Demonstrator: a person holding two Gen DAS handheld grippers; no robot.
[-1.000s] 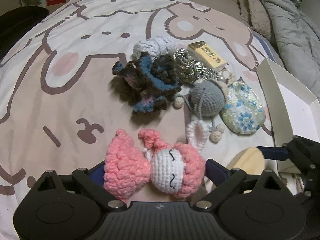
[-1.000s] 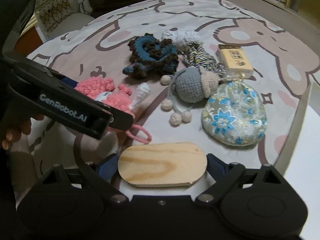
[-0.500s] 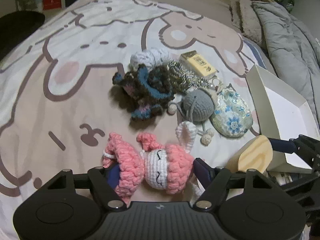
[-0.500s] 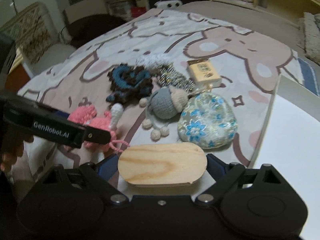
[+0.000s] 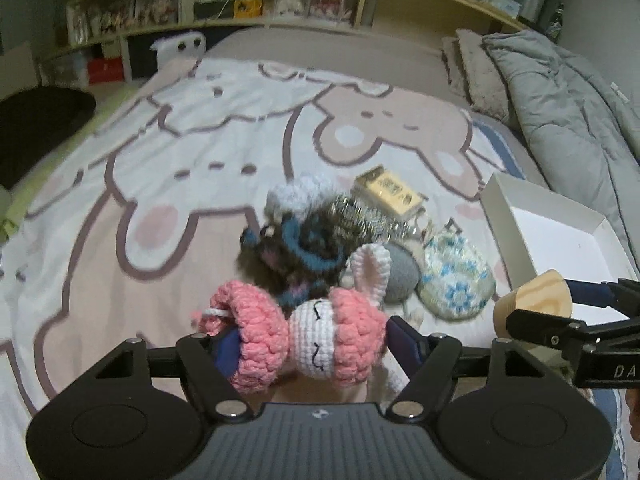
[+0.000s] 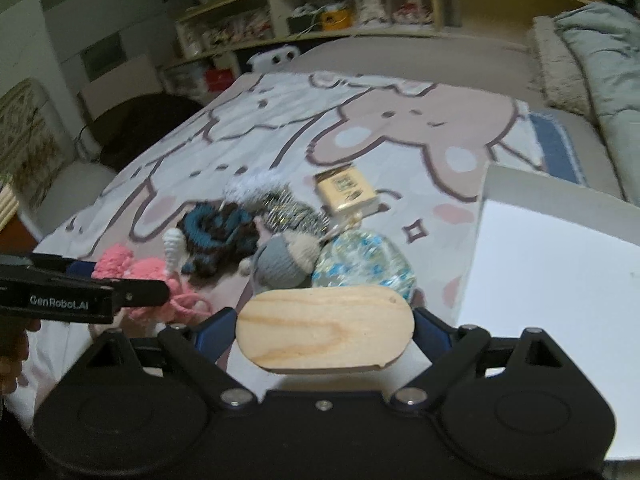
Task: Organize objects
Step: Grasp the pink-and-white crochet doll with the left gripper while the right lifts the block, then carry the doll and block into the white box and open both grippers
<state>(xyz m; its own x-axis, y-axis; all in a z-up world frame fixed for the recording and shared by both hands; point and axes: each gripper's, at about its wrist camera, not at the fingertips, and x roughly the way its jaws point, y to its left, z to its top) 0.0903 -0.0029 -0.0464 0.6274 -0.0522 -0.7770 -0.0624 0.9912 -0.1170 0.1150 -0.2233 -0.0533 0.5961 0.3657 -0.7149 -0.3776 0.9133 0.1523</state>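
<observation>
The left gripper [image 5: 308, 344] squeezes the pink bunny [image 5: 316, 340] sideways between its fingers. The right gripper [image 6: 324, 328] grips the wooden block [image 6: 324, 328] longways. The white box [image 6: 560, 256] sits nearer the right hand.

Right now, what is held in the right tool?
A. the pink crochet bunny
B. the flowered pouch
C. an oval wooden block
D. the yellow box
C. The right tool has its two blue pads pressed on the ends of the oval wooden block; the pink crochet bunny is in the left tool, and the flowered pouch lies on the bed.
</observation>
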